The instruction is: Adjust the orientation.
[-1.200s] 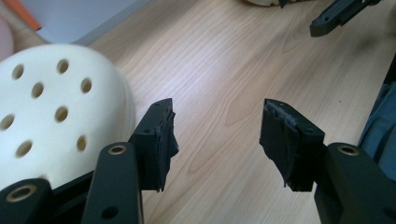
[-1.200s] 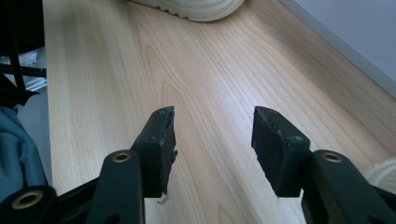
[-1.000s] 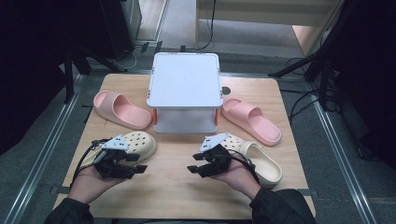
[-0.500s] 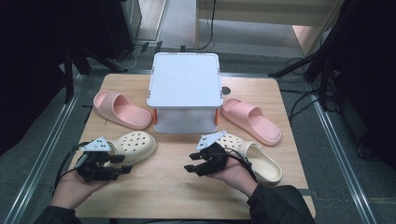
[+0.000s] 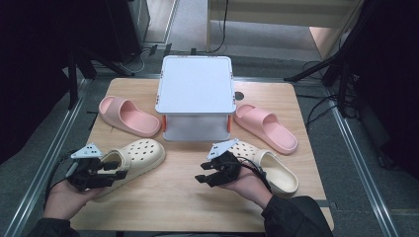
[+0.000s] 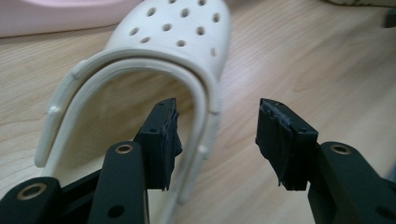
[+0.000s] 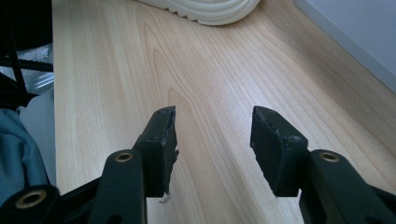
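Cream foam made up the perforated clog [image 5: 129, 160] that lay near the table's [image 5: 188, 197] near-left corner, its long axis running from the heel at the left gripper [image 5: 111, 174] out to the toe pointing toward the table's middle. In the left gripper view the jaws stood spread, one finger [image 6: 161, 140] inside the heel opening and the other outside, so the clog's [image 6: 154, 70] side wall sat between them ungripped; whether it touched a pad was hard to tell. The right gripper [image 5: 205, 177], jaws likewise apart over bare wood, held nothing, with the second cream clog [image 5: 272, 170] just beside its hand. Counted: two cream clogs, two pink slides [image 5: 129, 116] [image 5: 267, 128], one white two-tier rack [image 5: 196, 96] at the middle toward the far edge.
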{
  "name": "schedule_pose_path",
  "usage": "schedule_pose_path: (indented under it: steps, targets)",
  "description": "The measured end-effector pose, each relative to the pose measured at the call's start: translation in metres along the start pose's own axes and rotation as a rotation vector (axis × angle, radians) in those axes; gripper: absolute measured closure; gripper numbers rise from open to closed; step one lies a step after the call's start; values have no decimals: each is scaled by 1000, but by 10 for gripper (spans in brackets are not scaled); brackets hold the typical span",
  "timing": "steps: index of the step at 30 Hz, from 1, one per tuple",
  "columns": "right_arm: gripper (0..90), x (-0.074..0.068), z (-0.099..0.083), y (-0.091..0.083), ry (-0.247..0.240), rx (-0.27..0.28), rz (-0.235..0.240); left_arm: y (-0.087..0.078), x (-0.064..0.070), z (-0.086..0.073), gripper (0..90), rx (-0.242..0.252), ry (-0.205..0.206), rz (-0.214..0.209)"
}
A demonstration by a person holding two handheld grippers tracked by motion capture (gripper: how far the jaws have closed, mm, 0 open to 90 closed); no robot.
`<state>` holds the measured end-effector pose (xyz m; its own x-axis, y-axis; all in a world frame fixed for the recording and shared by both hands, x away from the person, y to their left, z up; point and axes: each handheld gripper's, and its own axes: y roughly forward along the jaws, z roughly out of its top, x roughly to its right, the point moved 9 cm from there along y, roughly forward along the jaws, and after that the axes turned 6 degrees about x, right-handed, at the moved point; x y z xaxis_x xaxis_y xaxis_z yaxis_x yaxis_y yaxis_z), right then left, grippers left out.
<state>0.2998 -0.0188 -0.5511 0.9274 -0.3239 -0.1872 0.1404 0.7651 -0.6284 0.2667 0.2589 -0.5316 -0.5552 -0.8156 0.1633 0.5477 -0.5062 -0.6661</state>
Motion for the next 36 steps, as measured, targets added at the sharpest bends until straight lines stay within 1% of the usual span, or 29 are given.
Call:
schedule_pose_path:
  steps: [1, 2, 4, 5, 6, 9, 10, 11, 12, 13, 17, 19, 20, 22, 25, 26, 29, 30, 31, 32, 33, 34, 36]
  targets:
    - [512, 0, 0, 0, 1, -4, 0, 3, -1, 0, 518, 3, 2, 1]
    - [512, -1, -1, 1, 1, -6, -1, 8, -2, -2, 544, -10, -1, -7]
    - [512, -1, -1, 1, 0, -8, -3, 13, -3, -4, 572, -18, 9, 3]
    - [511, -1, -1, 1, 1, -9, -2, 16, -4, -4, 596, -23, 9, -9]
    - [512, -1, -1, 1, 0, -9, -3, 19, -4, -3, 603, -22, 10, -11]
    - [512, -1, -1, 2, -1, -11, -2, 26, -6, -2, 638, -24, 1, -21]
    - [512, -1, -1, 2, 0, -12, -1, 28, -6, -2, 658, -23, -6, -31]
    - [512, -1, -1, 2, -2, -12, 1, 28, -6, -1, 676, -27, -8, -50]
    - [513, -1, -2, 2, -4, -13, -1, 29, -4, -1, 715, -21, -6, -64]
    - [515, -2, -2, 2, -5, -13, -2, 29, -4, 0, 745, -14, 1, -56]
    - [517, -2, -2, 2, -2, -17, -2, 27, -5, 3, 765, -16, 22, -41]
    - [518, -1, -3, 1, -4, -15, -3, 26, -4, 7, 767, -8, 20, -37]
    - [519, -1, -3, 0, -1, -14, -6, 25, -3, 9, 769, -6, 18, -42]
    - [520, -1, -4, -1, 1, -13, -9, 24, 2, 14, 770, -1, 5, -59]
    - [521, 0, -6, -3, 6, -11, -17, 25, 10, 20, 771, 1, 36, -68]
    - [521, 1, -7, -5, 10, -11, -23, 26, 14, 24, 771, 9, 56, -74]
    - [521, 1, -8, -6, 15, -14, -30, 30, 25, 32, 770, 25, 59, -106]
    - [521, 2, -9, -7, 13, -9, -33, 32, 29, 35, 769, 21, 63, -121]
    - [521, 2, -10, -8, 23, -7, -36, 34, 32, 36, 768, 19, 64, -126]
    - [521, 2, -11, -8, 21, -5, -36, 37, 36, 38, 768, 7, 73, -136]
    - [521, 2, -12, -10, 28, -5, -42, 39, 38, 39, 768, 3, 76, -142]
    - [520, 2, -12, -11, 25, -3, -45, 41, 41, 40, 768, -2, 83, -146]
    - [519, 3, -14, -13, 33, 2, -53, 46, 47, 43, 767, -10, 97, -166]
